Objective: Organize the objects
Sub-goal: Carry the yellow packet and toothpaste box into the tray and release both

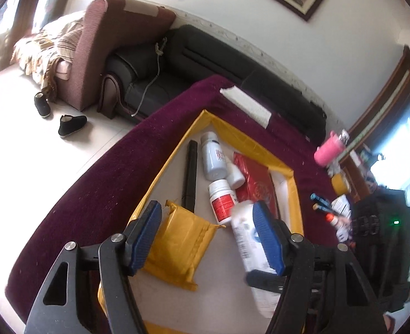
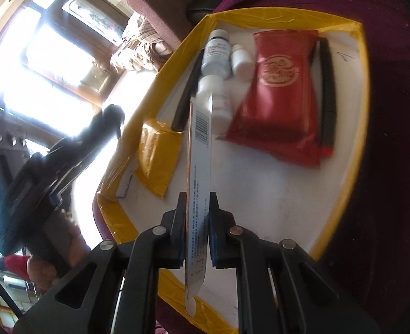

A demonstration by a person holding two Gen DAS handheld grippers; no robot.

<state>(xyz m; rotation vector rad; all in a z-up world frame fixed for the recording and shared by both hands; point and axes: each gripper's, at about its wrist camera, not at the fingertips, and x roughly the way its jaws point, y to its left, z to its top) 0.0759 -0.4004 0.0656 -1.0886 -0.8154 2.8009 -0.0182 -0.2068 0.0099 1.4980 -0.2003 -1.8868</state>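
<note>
The right gripper (image 2: pixel 195 231) has its fingers squeezed on a flat white pack (image 2: pixel 200 150) with a barcode. It holds the pack on edge over the near part of the tray (image 2: pixel 362 89). The tray has a yellow rim and sits on a purple cloth (image 2: pixel 394 167).

The left gripper (image 1: pixel 207 236) has its fingers wide apart with nothing between them. It is over the near left part of the tray, above a yellow packet (image 1: pixel 177 247).

In the tray lie a red pouch (image 2: pixel 277 103), a grey bottle (image 2: pixel 217 53), two white bottles (image 2: pixel 241 61) and a black stick (image 1: pixel 191 175).
</note>
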